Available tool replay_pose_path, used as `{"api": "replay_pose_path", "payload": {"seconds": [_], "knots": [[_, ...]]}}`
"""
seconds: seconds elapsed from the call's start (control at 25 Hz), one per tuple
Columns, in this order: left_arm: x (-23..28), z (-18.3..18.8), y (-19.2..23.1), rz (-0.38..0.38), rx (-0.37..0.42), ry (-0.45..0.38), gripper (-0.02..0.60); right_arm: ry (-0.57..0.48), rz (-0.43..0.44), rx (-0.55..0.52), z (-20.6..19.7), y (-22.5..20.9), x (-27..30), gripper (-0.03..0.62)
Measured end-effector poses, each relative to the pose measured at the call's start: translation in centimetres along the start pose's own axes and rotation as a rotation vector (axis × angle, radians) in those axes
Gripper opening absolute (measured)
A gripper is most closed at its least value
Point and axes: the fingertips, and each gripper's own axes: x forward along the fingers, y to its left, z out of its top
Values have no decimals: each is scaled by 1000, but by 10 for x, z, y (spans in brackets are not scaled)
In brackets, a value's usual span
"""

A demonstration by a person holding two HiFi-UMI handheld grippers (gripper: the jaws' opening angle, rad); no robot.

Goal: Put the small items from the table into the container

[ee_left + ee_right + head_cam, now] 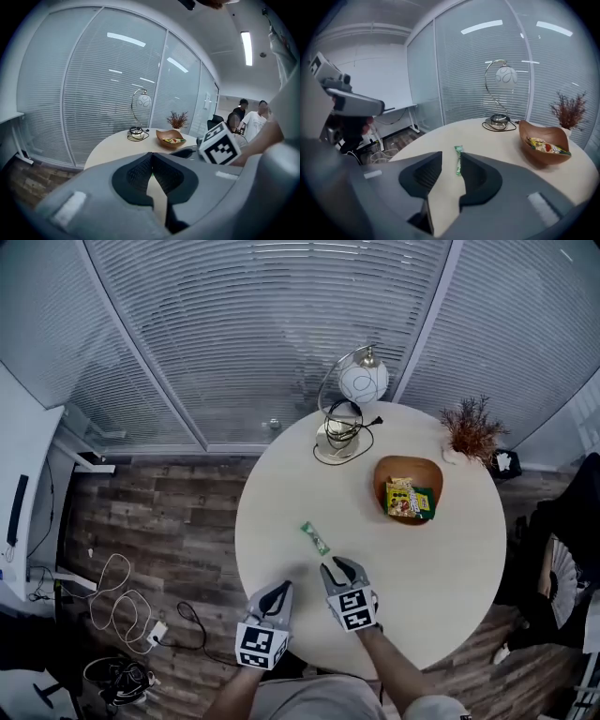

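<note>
A small green packet [315, 537] lies flat on the round pale table [281, 493], near its front. My right gripper [339, 565] hovers just behind it; in the right gripper view the packet [458, 160] shows beyond the narrow gap of the right gripper [451, 156], whose jaws stand slightly open with nothing pressed between them. My left gripper [284, 588] sits to its left over the table's near edge, and the left gripper [151, 155] has its pads meeting on nothing. The wooden bowl [410, 467] at the right holds snack packets [409, 500].
An arc lamp [354, 390] with coiled cable stands at the table's far side, with a dried plant [472, 427] to its right. Window blinds curve behind. Cables [122, 610] lie on the wood floor at left. Two people [251, 123] stand in the background.
</note>
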Motion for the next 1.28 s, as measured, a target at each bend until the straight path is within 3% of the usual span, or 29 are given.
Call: {"api": "replay_pose_path", "payload": {"seconds": [0.2, 0.4, 0.52, 0.8, 1.04, 1.16, 1.28], "knots": [[-27, -8, 26, 70, -34, 5, -5, 134, 25, -63, -17, -7, 62, 184], [-46, -12, 49, 137, -58, 6, -5, 245, 22, -65, -27, -20, 104, 184], [-56, -15, 63, 172, -69, 11, -5, 281, 6, -38, -33, -23, 115, 162], [-62, -16, 72, 184, -74, 11, -5, 348, 37, -66, -47, -10, 115, 28], [-46, -10, 51, 122, -55, 7, -5, 189, 1, -52, -4, -30, 81, 17], [-27, -5, 33, 76, -43, 1, -5, 66, -105, -35, 44, -85, 45, 17], [-10, 2, 11, 27, -25, -5, -5, -7, -264, -2, 73, -168, 7, 17]]}}
